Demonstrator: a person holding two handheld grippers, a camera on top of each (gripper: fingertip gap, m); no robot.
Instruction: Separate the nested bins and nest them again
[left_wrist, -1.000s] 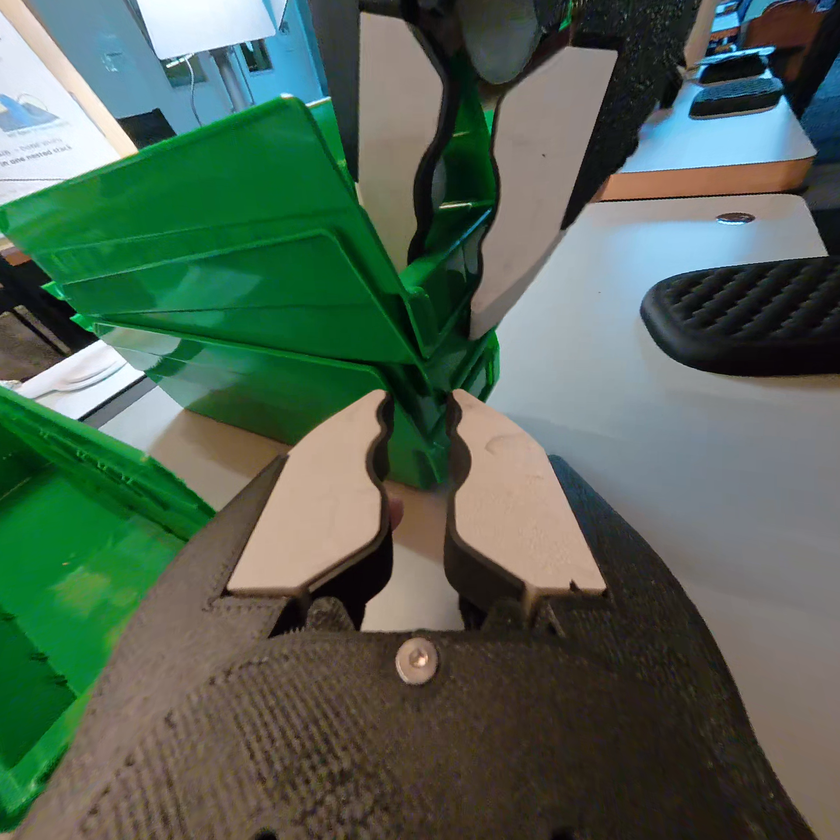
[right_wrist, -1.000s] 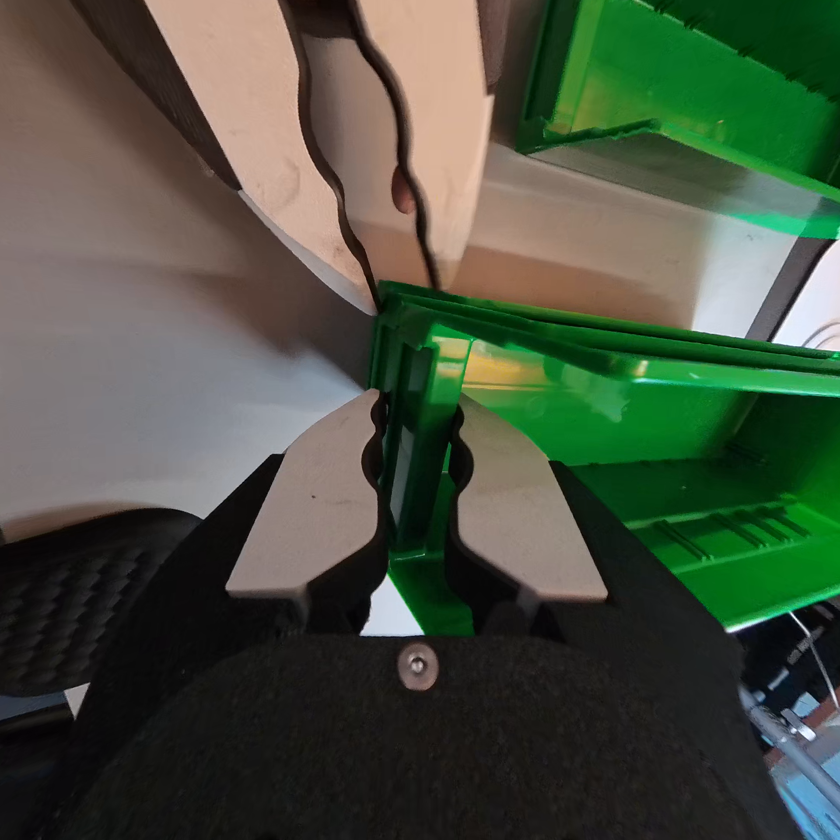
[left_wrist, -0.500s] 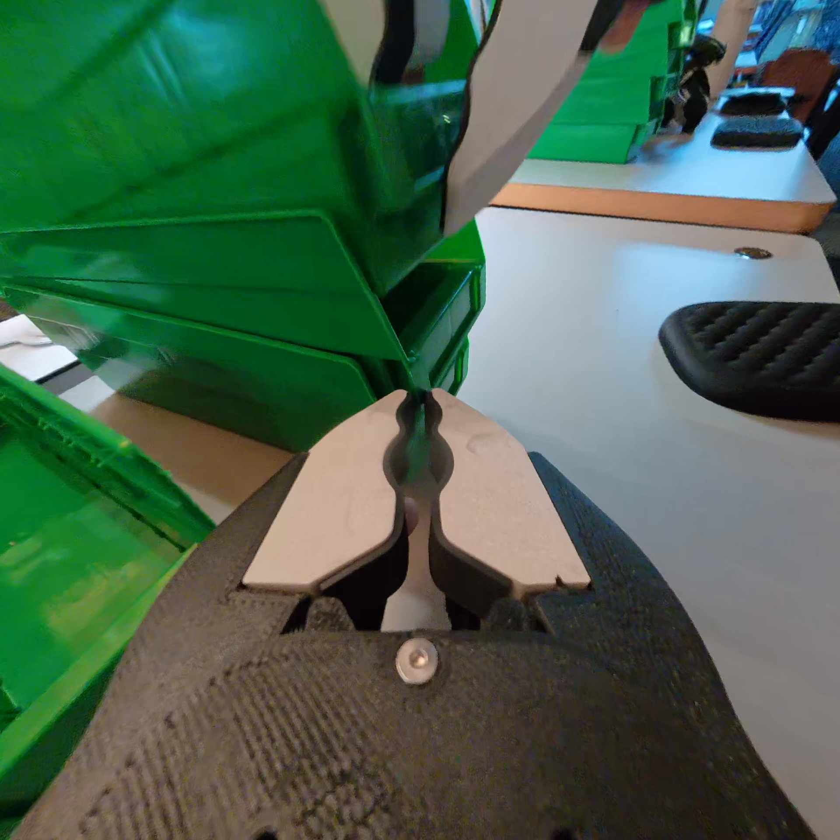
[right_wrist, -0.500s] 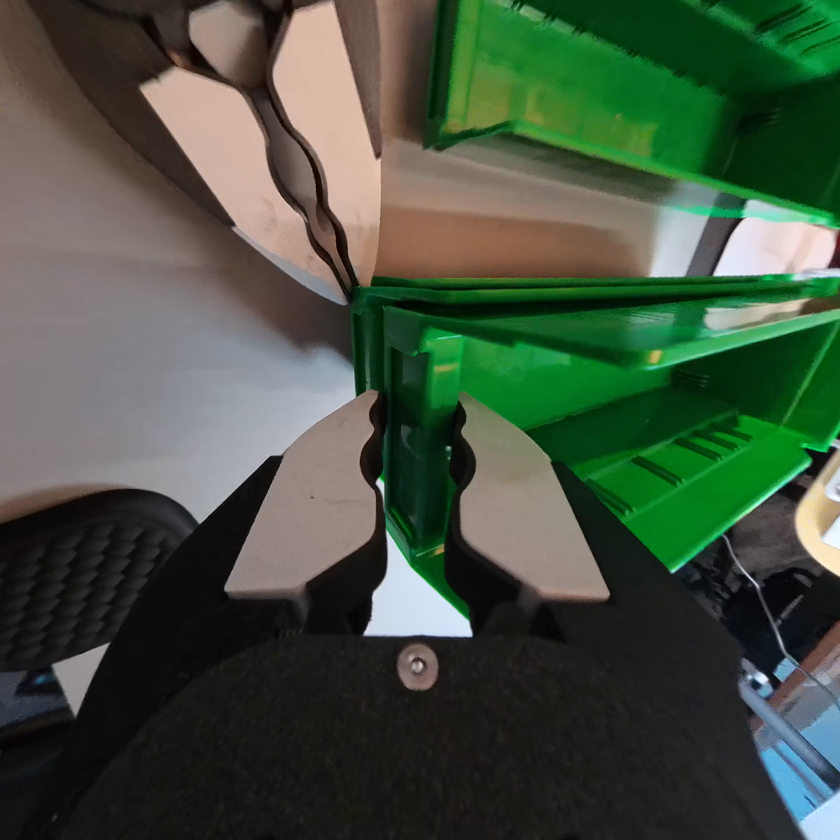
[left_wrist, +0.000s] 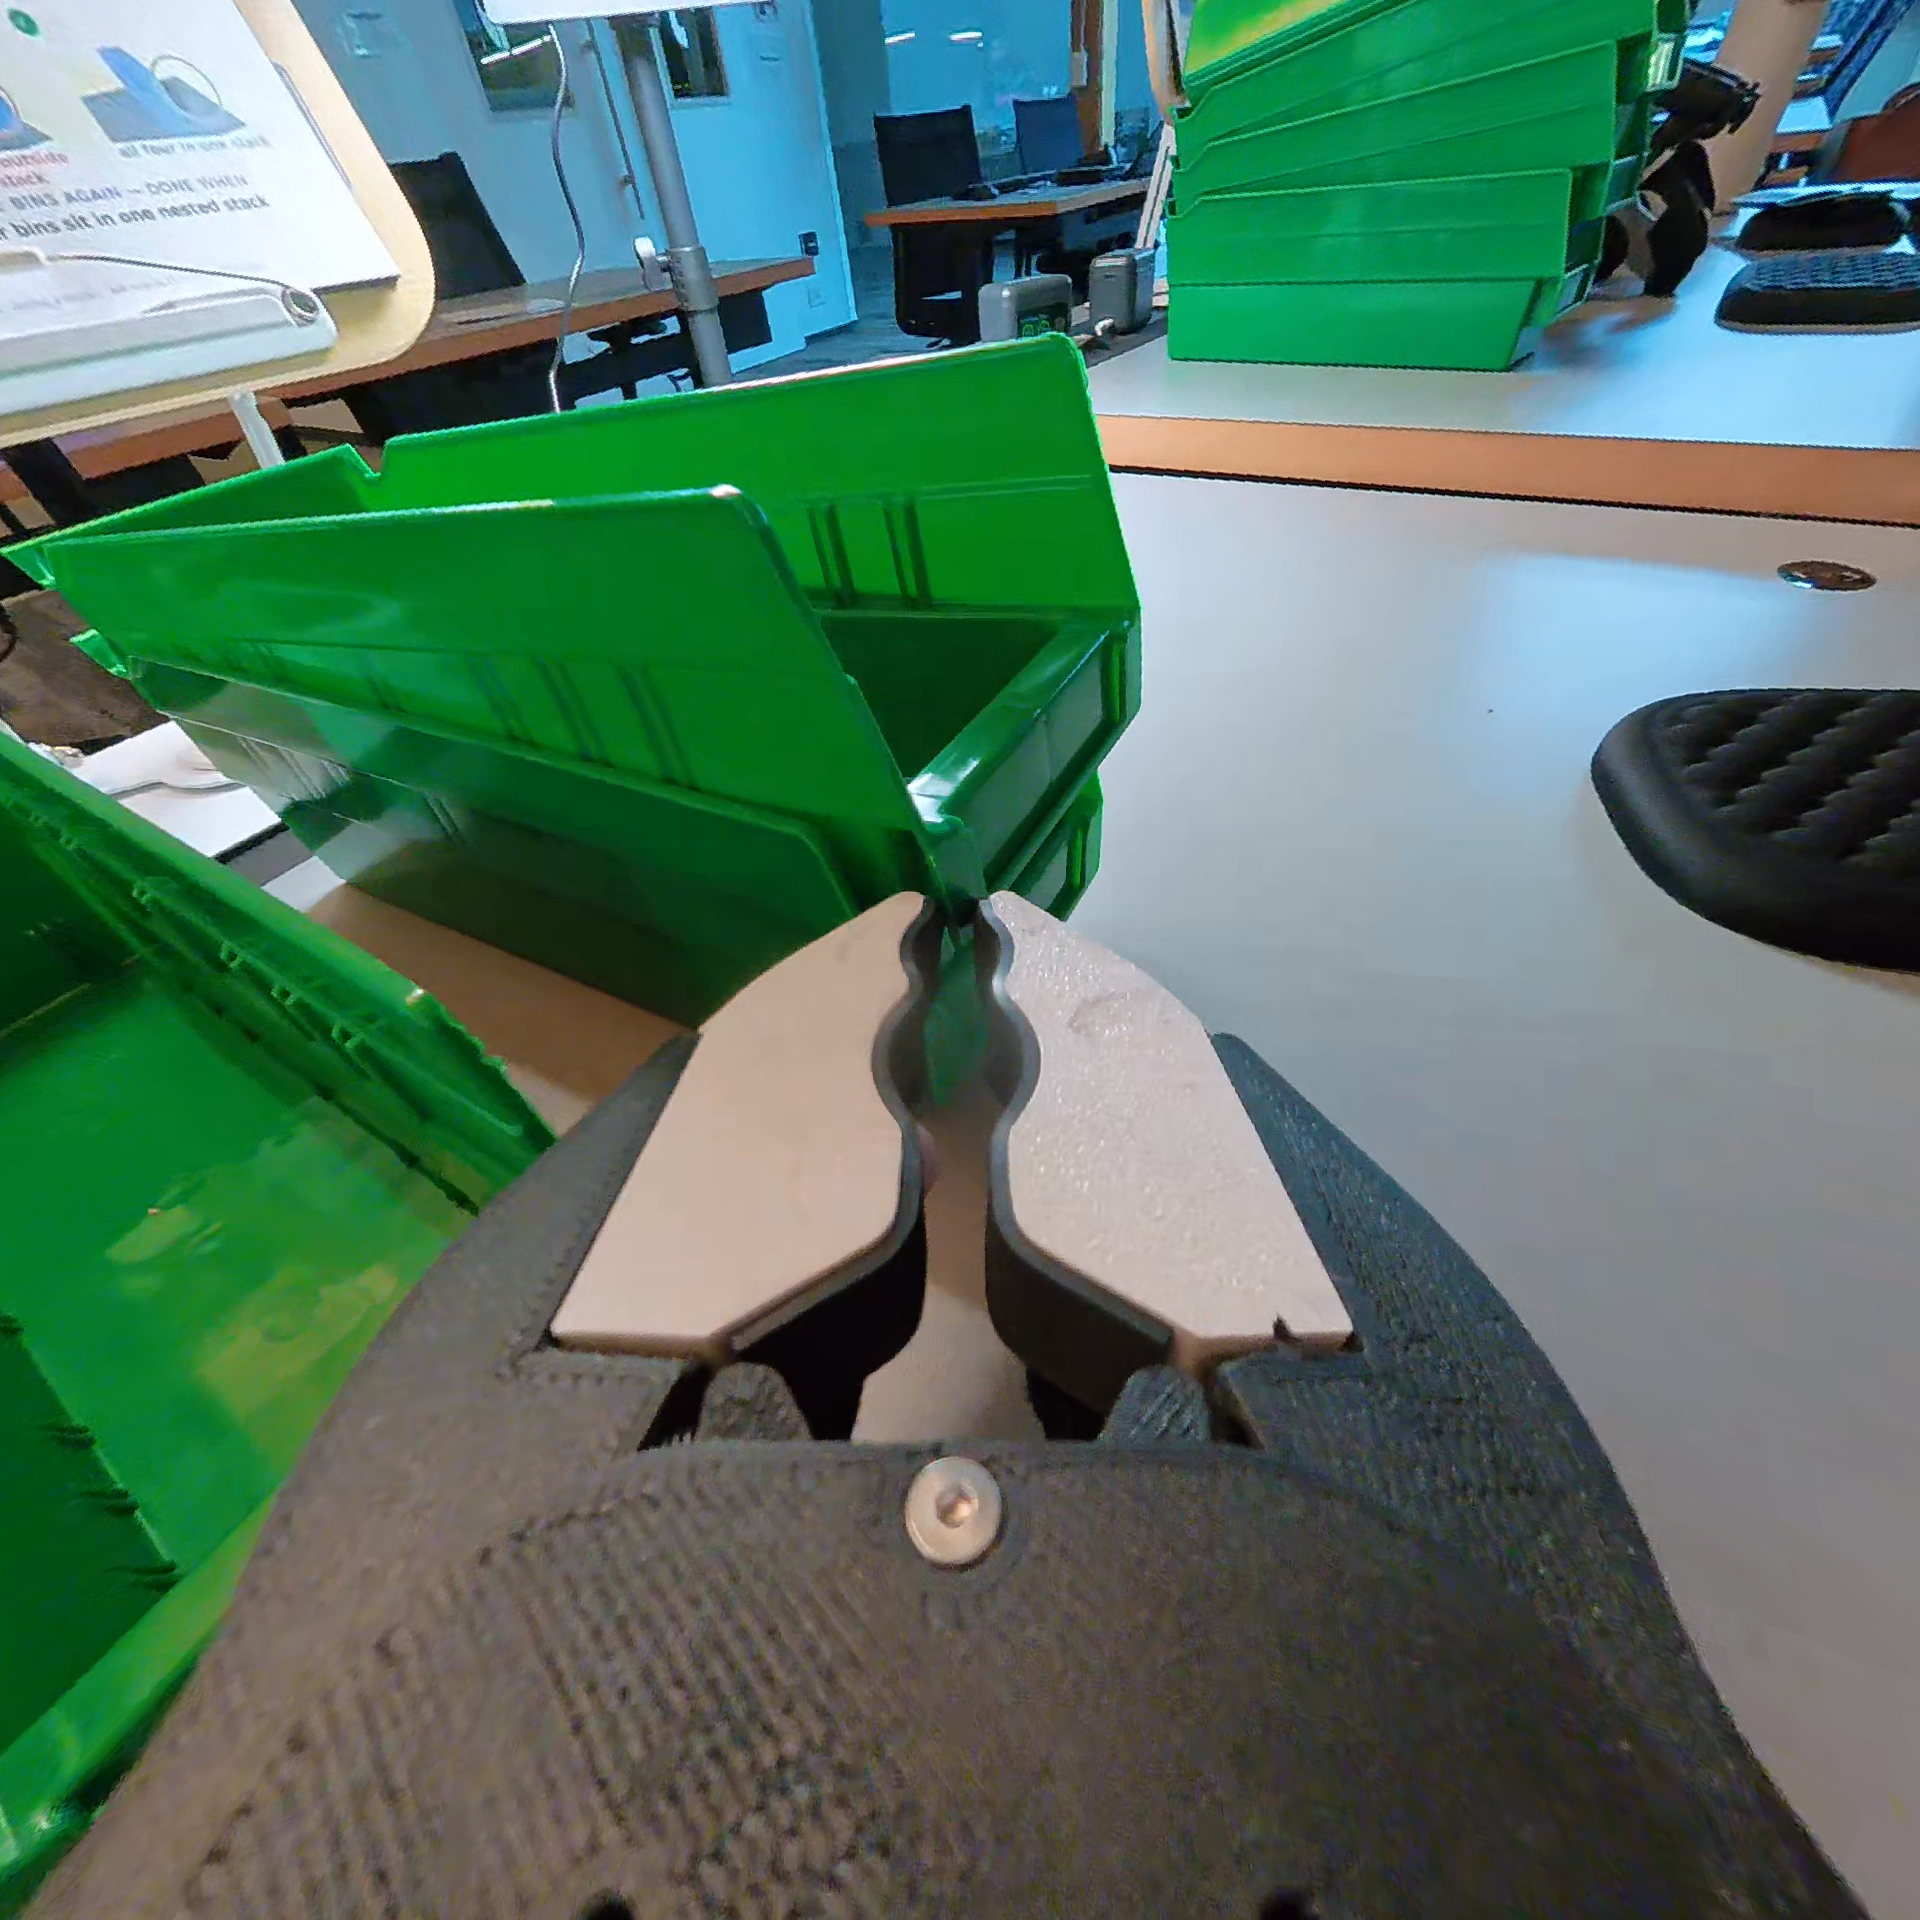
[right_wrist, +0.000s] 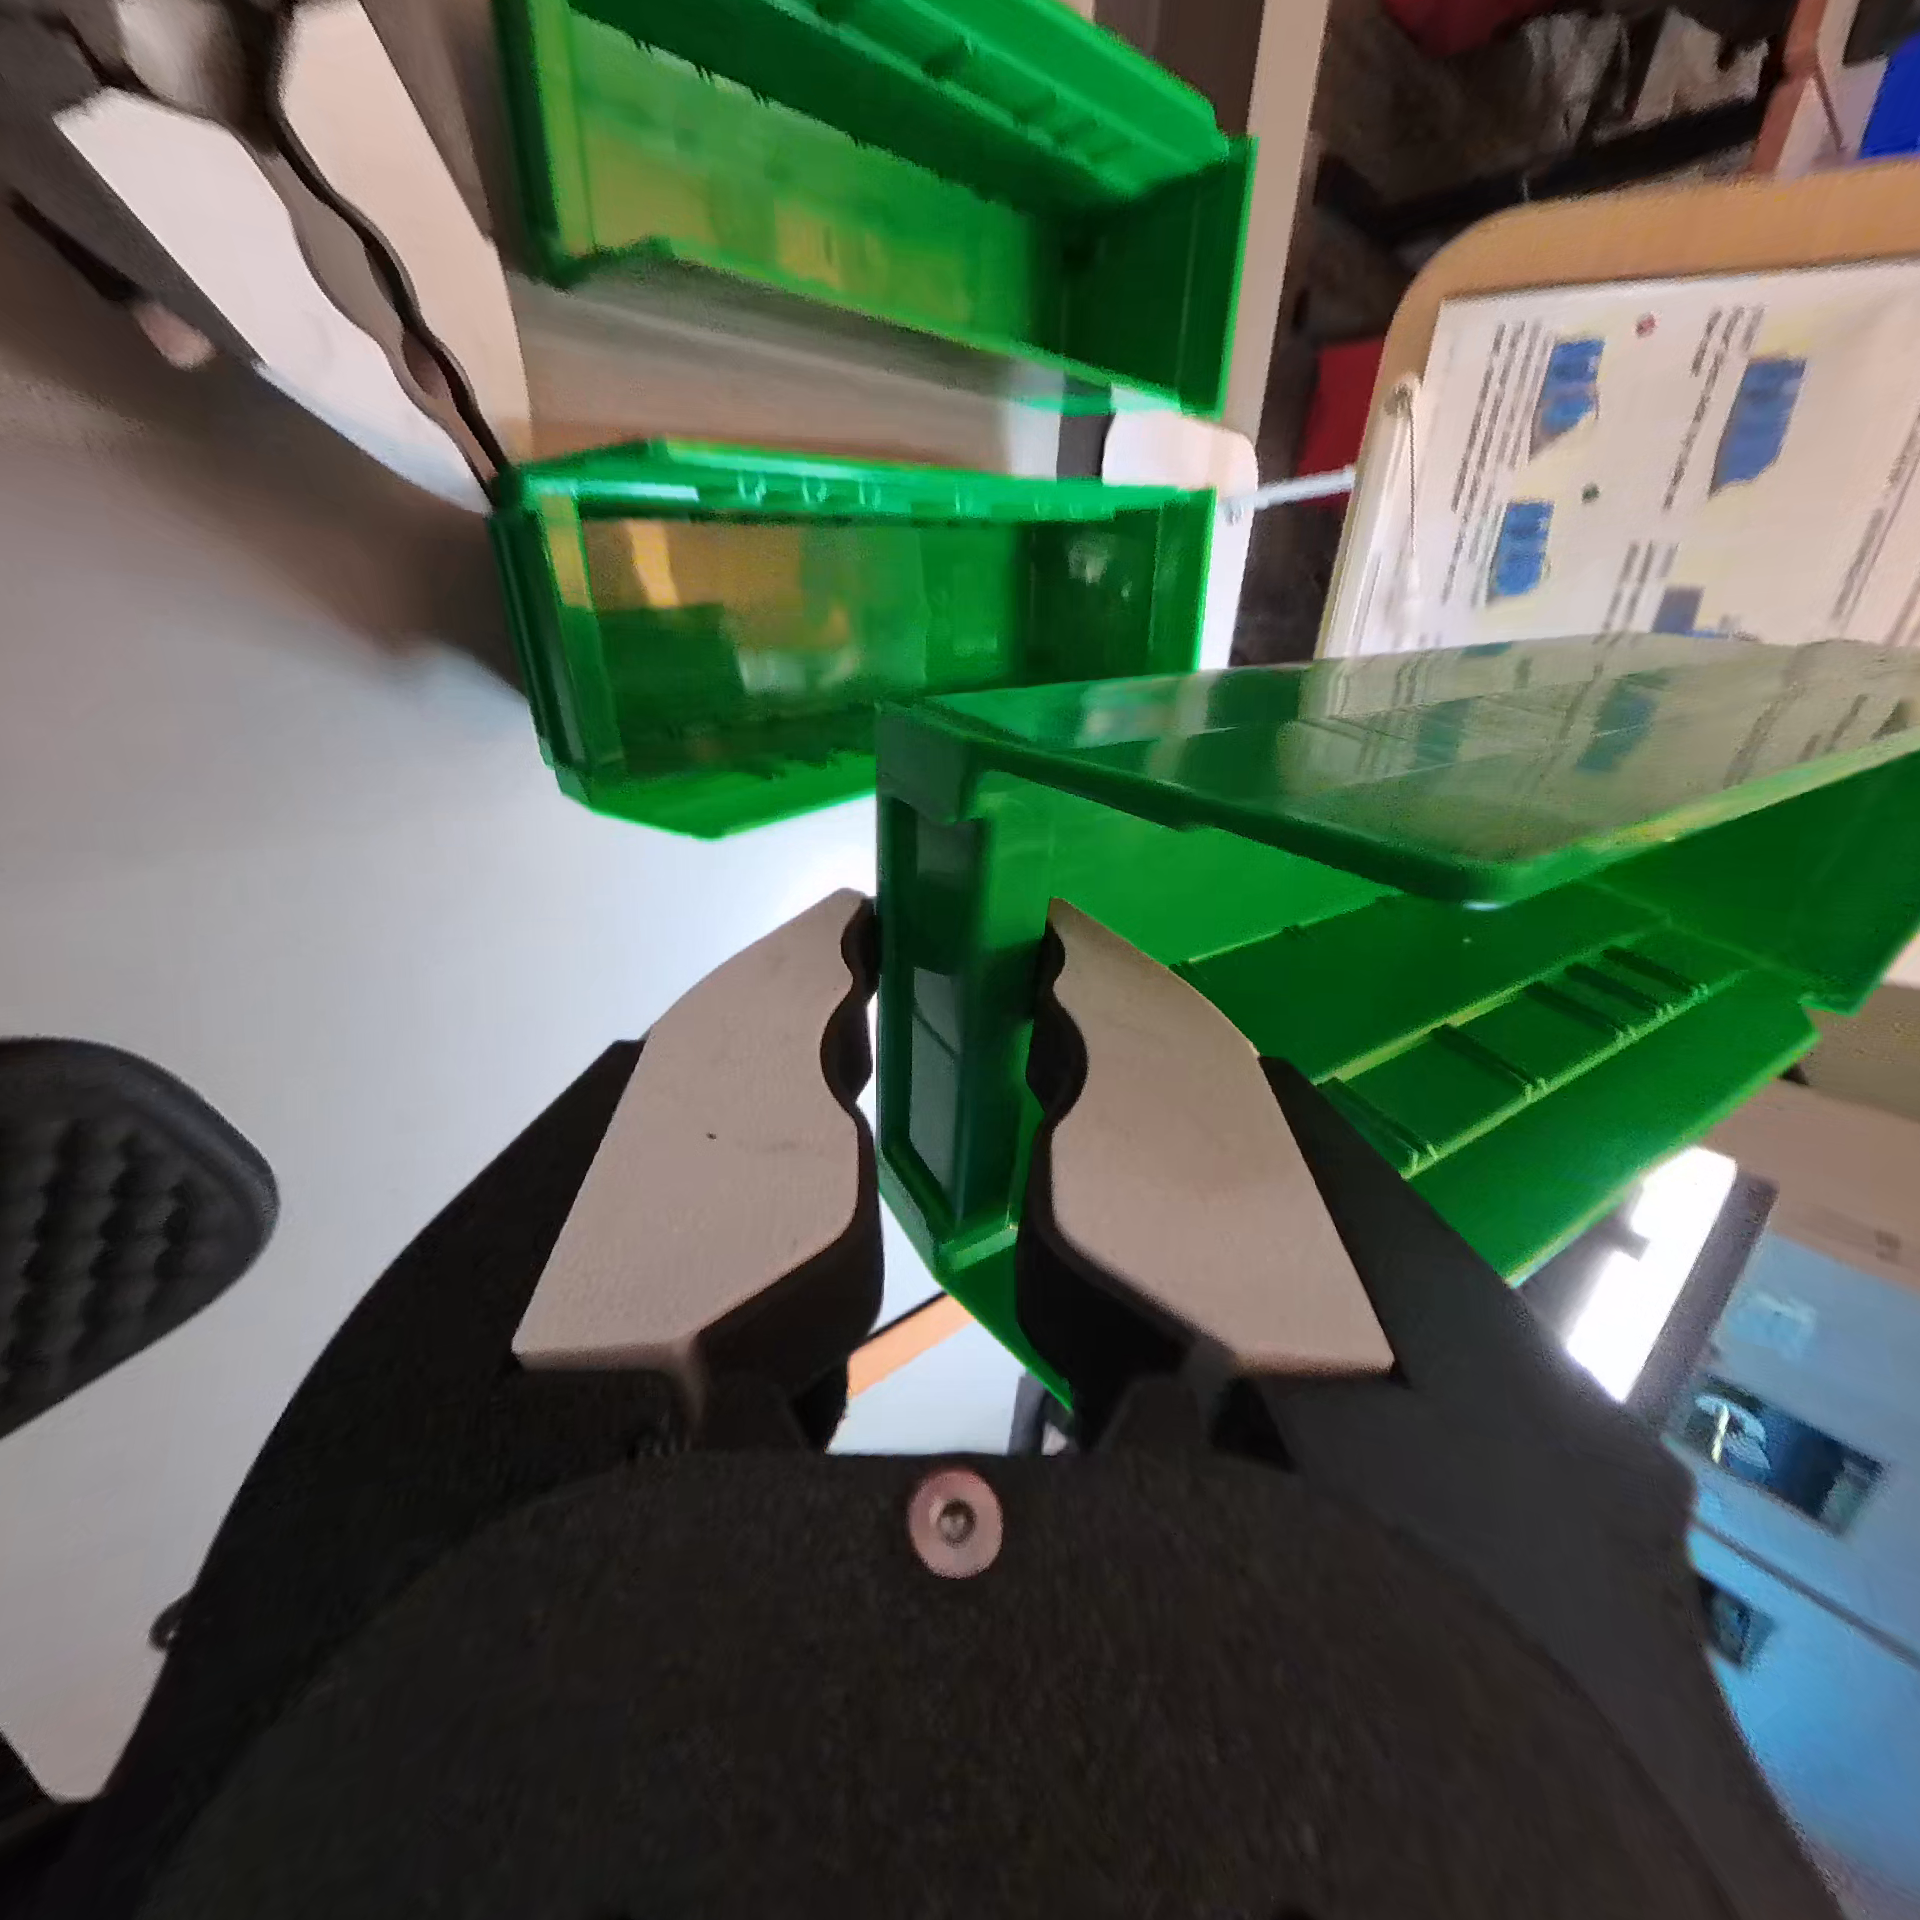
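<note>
Since 0.5 s ago, your right gripper (right_wrist: 951, 997) has lifted 1 green bin (right_wrist: 1351, 935) clear of the nested stack (left_wrist: 644, 748) on the table (left_wrist: 1455, 1039), jaws clamped on its end wall. Your left gripper (left_wrist: 956, 935) pinches the stack's corner rim, nearly closed.

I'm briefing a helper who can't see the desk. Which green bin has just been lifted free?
Start at the white desk with nested green bins standing on it. Nearer the camera, one green bin hangs in the air, the right gripper clamped on its end wall. It alone touches nothing else.
</note>
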